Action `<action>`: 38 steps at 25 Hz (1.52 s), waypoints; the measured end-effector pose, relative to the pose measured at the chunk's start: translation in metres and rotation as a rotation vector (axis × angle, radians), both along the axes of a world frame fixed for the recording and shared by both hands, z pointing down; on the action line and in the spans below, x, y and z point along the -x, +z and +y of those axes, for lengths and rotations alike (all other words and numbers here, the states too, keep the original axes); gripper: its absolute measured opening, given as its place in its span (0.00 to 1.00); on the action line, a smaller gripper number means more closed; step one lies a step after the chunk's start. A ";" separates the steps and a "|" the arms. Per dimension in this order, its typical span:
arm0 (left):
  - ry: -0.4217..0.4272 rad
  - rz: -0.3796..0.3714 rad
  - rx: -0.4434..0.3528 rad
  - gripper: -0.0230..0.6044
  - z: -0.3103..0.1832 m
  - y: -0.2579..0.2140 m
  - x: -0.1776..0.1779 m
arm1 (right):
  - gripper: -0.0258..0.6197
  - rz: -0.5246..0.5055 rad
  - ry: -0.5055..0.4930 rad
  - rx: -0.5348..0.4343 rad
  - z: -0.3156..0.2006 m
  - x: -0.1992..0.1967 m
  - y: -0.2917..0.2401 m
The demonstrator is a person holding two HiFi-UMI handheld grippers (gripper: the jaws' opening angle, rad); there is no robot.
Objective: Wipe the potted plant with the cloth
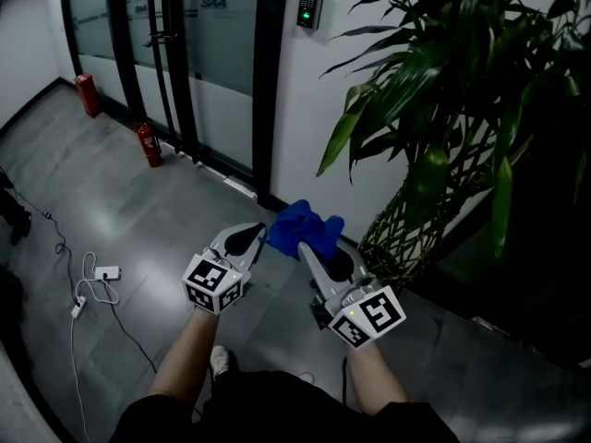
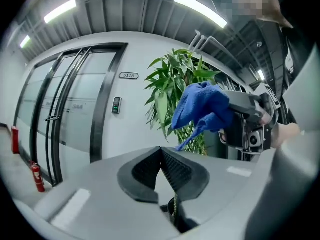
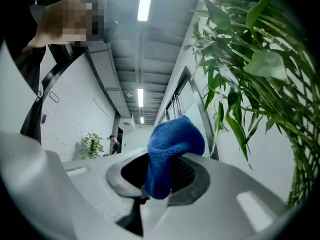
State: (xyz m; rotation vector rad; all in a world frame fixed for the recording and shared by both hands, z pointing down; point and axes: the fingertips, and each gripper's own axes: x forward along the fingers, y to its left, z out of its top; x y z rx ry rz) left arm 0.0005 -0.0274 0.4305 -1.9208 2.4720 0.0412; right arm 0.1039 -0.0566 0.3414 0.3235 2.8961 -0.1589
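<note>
The tall potted plant with long green leaves and a woven trunk stands at the right against the white wall. My right gripper is shut on a bunched blue cloth, held just left of the trunk and below the leaves. In the right gripper view the cloth sticks up from between the jaws of that gripper, with the plant's leaves close on the right. My left gripper is shut and empty, its tip beside the cloth. The left gripper view shows its pads together, the cloth ahead.
Dark-framed glass doors fill the back left, with two red fire extinguishers at their foot. A white cable and plug lie on the grey floor at left. A keypad reader hangs on the wall.
</note>
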 end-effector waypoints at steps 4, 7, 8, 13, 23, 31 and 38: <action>0.080 0.015 -0.003 0.05 0.015 -0.009 0.041 | 0.17 -0.013 0.098 0.005 0.017 0.039 -0.005; 0.156 -0.019 0.011 0.05 0.023 -0.016 0.071 | 0.17 -0.019 0.169 -0.012 0.027 0.065 -0.011; 0.179 -0.031 0.017 0.05 0.025 -0.017 0.080 | 0.17 -0.025 0.197 -0.016 0.028 0.072 -0.014; 0.307 -0.075 0.055 0.05 0.011 -0.014 0.101 | 0.17 -0.064 0.330 -0.001 0.027 0.084 -0.028; 0.466 -0.068 0.042 0.05 -0.070 -0.017 0.097 | 0.17 -0.096 0.450 -0.055 -0.024 0.089 -0.048; 0.542 -0.124 0.059 0.05 -0.149 -0.021 0.105 | 0.17 -0.170 0.472 -0.116 -0.064 0.100 -0.080; 0.717 -0.126 0.034 0.05 -0.212 -0.028 0.092 | 0.17 -0.190 0.636 -0.238 -0.087 0.102 -0.112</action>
